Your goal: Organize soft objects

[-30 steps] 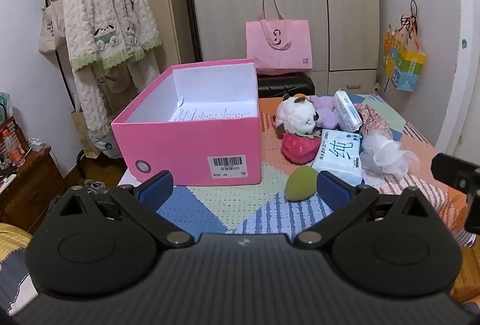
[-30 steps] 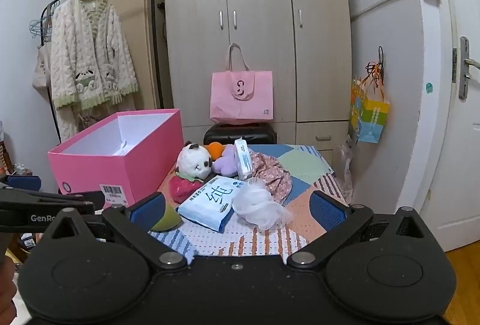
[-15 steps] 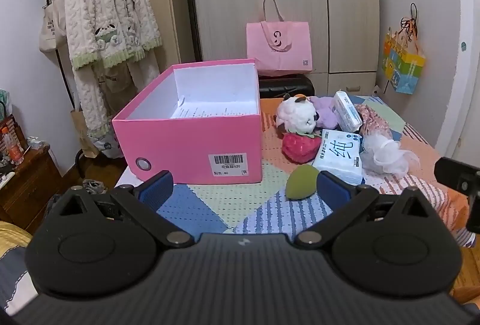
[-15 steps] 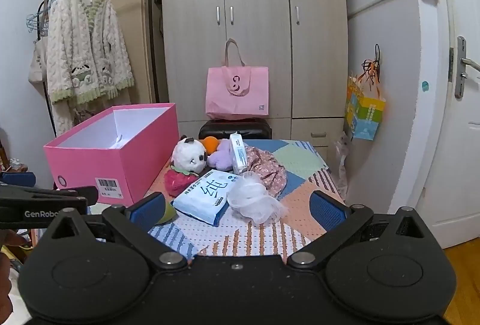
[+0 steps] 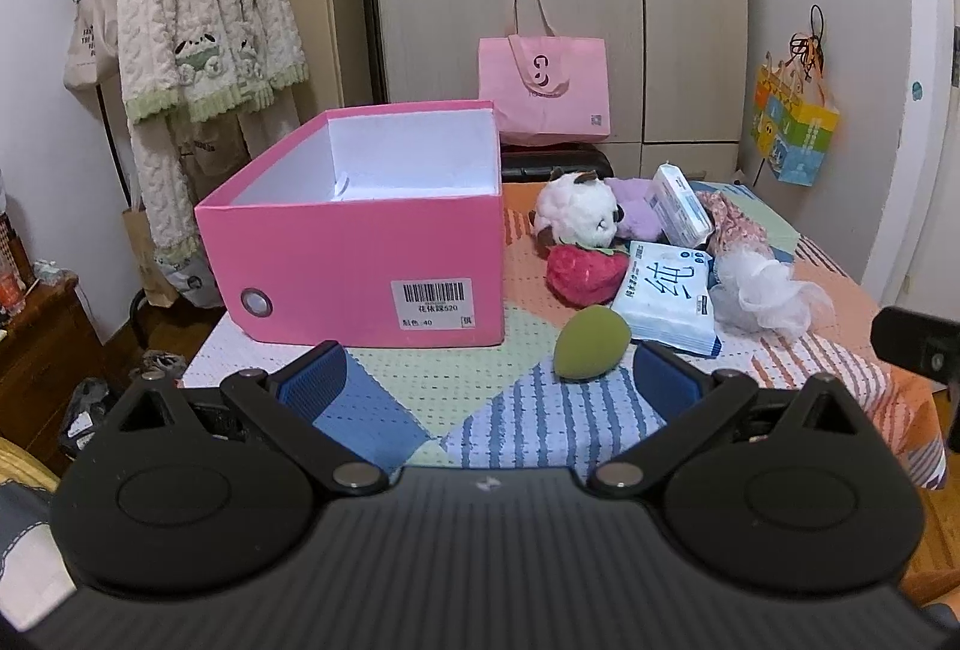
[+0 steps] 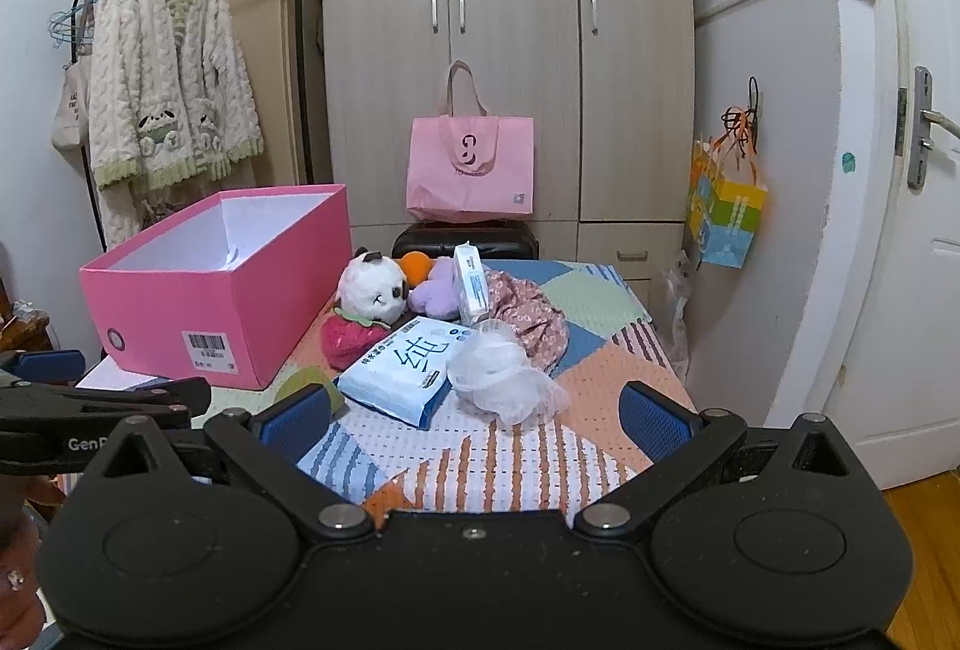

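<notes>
Toys and packs crowd the quilt (image 5: 420,410) to the right of your pink box (image 5: 360,266) — panda (image 5: 576,218), strawberry (image 5: 585,275), wipes (image 5: 669,299), mesh puff (image 5: 771,290), with the green sponge (image 5: 591,341) nearest you. Your left gripper (image 5: 489,380) is spread wide with nothing in it, low over the quilt, the sponge just ahead of its right finger. Your right gripper (image 6: 477,419) is spread wide too — empty, facing the wipes (image 6: 408,365) and puff (image 6: 501,380). The box looks empty, though its floor is mostly hidden.

Both grippers, left (image 5: 489,371) and right (image 6: 477,413), are matte black with round silver screws. Blue ribbed pads (image 5: 313,373) line the jaws. White "GenR" lettering marks the left one.
</notes>
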A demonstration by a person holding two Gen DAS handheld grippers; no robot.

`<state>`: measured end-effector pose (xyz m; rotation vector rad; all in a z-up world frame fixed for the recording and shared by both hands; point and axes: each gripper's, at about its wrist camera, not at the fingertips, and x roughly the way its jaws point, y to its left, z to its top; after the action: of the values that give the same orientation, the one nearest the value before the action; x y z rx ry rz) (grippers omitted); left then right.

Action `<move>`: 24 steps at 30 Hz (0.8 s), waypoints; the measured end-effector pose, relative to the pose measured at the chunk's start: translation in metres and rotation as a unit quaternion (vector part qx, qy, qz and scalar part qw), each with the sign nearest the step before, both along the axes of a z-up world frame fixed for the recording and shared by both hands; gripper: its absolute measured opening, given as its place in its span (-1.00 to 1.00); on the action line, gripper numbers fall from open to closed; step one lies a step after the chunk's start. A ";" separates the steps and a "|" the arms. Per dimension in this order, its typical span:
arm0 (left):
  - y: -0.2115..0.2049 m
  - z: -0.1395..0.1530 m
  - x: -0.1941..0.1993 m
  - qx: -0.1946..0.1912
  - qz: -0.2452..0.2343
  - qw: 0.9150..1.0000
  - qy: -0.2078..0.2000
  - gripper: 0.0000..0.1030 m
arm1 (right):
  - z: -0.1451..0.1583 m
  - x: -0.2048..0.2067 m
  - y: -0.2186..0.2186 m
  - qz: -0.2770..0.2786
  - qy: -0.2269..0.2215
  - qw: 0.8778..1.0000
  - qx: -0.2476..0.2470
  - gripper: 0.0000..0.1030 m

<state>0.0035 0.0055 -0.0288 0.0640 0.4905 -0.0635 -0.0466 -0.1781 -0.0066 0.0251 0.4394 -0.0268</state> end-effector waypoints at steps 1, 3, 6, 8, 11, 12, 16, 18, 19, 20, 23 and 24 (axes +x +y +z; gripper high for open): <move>0.000 0.000 0.000 0.000 0.001 1.000 0.000 1.00 | -0.001 0.000 0.000 0.000 0.001 1.000 0.000 1.00; 0.000 -0.002 0.000 0.004 0.005 1.000 -0.003 1.00 | -0.002 0.001 0.000 0.001 0.002 1.000 -0.001 1.00; -0.002 -0.002 -0.002 0.012 0.009 1.000 -0.011 1.00 | -0.004 0.002 -0.001 0.000 0.000 1.000 0.000 1.00; -0.004 -0.002 -0.004 0.016 0.007 1.000 -0.017 1.00 | -0.003 0.002 -0.001 0.002 -0.001 1.000 0.001 1.00; -0.007 -0.001 -0.007 0.018 0.004 1.000 -0.021 1.00 | -0.005 0.001 -0.002 0.006 -0.002 1.000 0.002 1.00; -0.007 -0.001 -0.008 0.019 0.003 1.000 -0.022 1.00 | -0.004 0.001 -0.002 0.007 -0.002 1.000 0.001 1.00; -0.008 0.001 -0.011 0.017 -0.001 1.000 -0.025 1.00 | -0.005 -0.001 -0.002 0.011 -0.005 1.000 -0.002 1.00; -0.008 0.002 -0.012 0.013 -0.003 1.000 -0.027 1.00 | -0.006 -0.003 -0.002 0.013 -0.007 1.000 -0.003 1.00; -0.007 0.002 -0.012 0.011 -0.004 1.000 -0.027 1.00 | -0.006 -0.004 -0.002 0.013 -0.009 1.000 -0.004 1.00; -0.007 0.002 -0.013 0.009 -0.004 1.000 -0.028 1.00 | -0.006 -0.005 -0.002 0.013 -0.010 1.000 -0.005 1.00; -0.008 0.003 -0.014 0.011 -0.003 0.999 -0.030 1.00 | -0.006 -0.006 -0.004 0.013 -0.013 1.000 -0.007 1.00; -0.008 0.003 -0.014 0.013 -0.003 0.999 -0.031 1.00 | -0.006 -0.007 -0.004 0.013 -0.014 1.000 -0.007 1.00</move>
<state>-0.0108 -0.0028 -0.0262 0.0918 0.4301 -0.0607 -0.0532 -0.1823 -0.0129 0.0054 0.4122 -0.0037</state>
